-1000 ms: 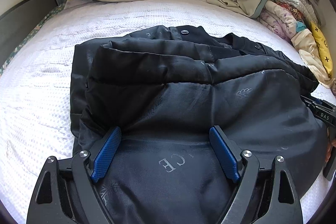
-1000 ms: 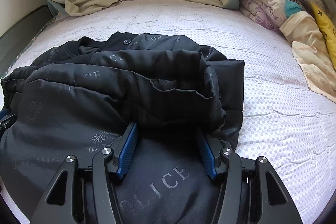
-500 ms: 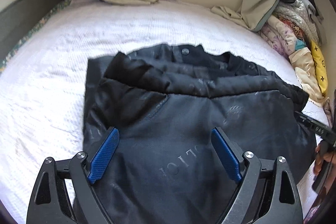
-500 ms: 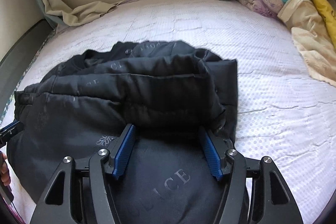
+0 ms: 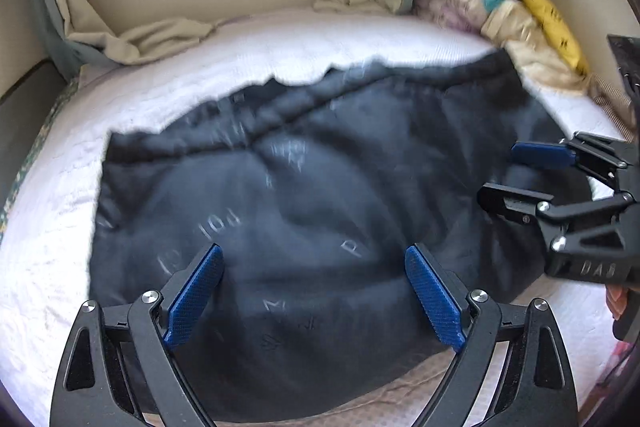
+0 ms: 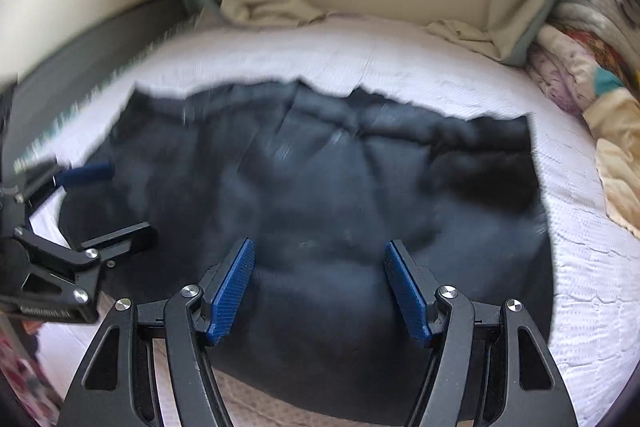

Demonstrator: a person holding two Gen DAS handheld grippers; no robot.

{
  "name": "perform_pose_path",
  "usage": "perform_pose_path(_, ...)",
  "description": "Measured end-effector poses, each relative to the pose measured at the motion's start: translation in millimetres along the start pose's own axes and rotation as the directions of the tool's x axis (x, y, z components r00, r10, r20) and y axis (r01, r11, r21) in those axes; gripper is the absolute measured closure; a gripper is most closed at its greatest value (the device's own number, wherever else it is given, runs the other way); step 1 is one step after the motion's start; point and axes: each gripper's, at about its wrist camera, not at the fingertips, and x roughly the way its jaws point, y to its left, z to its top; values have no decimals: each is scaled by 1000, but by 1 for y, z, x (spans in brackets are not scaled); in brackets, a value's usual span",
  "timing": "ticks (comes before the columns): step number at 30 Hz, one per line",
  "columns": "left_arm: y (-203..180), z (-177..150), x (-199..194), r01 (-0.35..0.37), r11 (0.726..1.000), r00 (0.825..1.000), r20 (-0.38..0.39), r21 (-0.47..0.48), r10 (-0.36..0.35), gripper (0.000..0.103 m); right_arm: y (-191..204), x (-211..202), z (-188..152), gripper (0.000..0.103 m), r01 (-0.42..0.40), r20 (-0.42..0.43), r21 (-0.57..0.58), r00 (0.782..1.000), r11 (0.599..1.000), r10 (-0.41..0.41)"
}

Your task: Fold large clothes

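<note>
Jacket, dark padded with pale lettering, is lying folded into a puffy bundle in the middle of the bed, well apart from the pile of bedding in the far right corner and clear of the beige curtain trailing along the far edge. Left tongs are standing open over the jacket's near edge, blue pads wide apart, no cloth pinched that I can see. Right tongs have just been opening and are likewise sitting spread above the jacket's near right part, nothing between the pads. Each tong is showing in the other's view, at the jacket's side edges. Both are pointing steeply down at the jacket from the near side. Frames are motion-blurred, so fine creases are unreadable. Risks, my read: padding looks springy, so with nothing pinning it the top layer may be creeping back open and the fold going slack. Far edge looks ragged and uneven, so any next fold taken off it could come out skewed. Near edge is sitting close to the near rim of the bed; a careless tug could be dragging the bundle off. Regrasping a thick bundle may catch only the top layer and peel it off.
</note>
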Motion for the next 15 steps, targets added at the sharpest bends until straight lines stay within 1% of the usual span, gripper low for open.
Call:
perform_pose_path(3,9,-8,19,31,997,998,-44,-69,-35,6,5,16,-10,36,28,-15,-11,999,1000,-28)
perform_pose_path(7,5,-14,30,-6,999,999,-48,-38,5,4,10,32,-21,35,40,-10,-30,999,999,-40)
perform_pose_path(10,2,-17,33,-19,999,998,-52,-34,17,4,17,37,-28,35,69,3,-53,998,996,-69)
perform_pose_path(15,0,-18,40,-21,999,998,-64,-35,19,4,18,43,-31,35,67,-11,-51,998,996,-68)
